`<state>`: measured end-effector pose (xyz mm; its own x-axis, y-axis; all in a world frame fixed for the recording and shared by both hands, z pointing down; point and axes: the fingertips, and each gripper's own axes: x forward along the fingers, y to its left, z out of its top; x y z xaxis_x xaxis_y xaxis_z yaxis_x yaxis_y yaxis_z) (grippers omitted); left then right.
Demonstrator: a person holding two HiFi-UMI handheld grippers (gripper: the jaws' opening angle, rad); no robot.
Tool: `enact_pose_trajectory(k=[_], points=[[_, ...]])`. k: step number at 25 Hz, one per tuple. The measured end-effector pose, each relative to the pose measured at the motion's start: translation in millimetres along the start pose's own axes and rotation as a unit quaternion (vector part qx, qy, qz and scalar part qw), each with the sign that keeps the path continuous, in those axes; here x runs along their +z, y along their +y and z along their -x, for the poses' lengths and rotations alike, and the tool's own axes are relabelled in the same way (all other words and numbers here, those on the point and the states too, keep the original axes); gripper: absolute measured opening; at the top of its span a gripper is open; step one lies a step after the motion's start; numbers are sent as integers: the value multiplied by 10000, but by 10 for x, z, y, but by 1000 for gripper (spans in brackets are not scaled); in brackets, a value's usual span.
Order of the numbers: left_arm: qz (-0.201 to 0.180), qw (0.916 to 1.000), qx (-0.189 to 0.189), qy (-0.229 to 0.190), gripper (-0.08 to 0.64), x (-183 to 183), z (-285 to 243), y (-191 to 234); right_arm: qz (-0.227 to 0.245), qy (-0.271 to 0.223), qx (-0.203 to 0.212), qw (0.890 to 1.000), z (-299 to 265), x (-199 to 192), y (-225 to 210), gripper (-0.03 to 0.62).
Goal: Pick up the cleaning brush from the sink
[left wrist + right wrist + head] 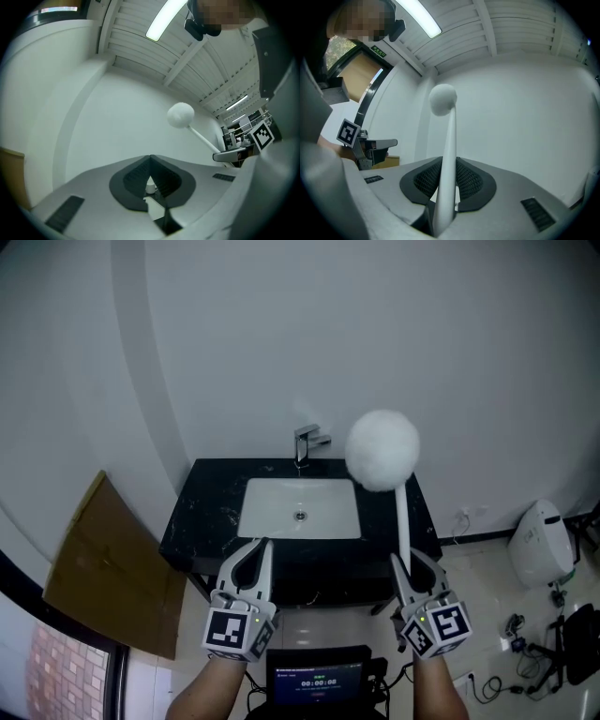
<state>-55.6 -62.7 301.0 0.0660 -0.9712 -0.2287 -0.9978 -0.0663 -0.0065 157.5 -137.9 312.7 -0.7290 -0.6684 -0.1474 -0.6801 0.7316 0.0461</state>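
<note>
Now right hand-held gripper (405, 563), pointing forward, clamps cleaning brush (382, 449) — left hand-held gripper (261, 547) closed.

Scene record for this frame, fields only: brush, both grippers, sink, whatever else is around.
brush: white, round fluffy head on a long white handle; out of the sink, sticking out ahead of the gripper that holds it
right gripper: shut on the brush handle, near its lower end
left gripper: shut, nothing between the jaws
sink: white basin, brush not in it
countertop: black, around the basin
faucet: chrome, behind the basin
cardboard sheet: at left, beside the countertop
</note>
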Motion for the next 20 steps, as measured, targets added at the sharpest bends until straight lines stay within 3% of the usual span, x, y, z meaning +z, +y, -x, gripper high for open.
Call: enact_pose_trajectory(k=[4,20], points=[[-131,9998,157,-66,6,106,6,-117,-3,-129,14,9999,138,67,-138,74],[-274,9994,76,-220,6,290,-62,-388,41,-234,-19,9997,336,153,-317,74]])
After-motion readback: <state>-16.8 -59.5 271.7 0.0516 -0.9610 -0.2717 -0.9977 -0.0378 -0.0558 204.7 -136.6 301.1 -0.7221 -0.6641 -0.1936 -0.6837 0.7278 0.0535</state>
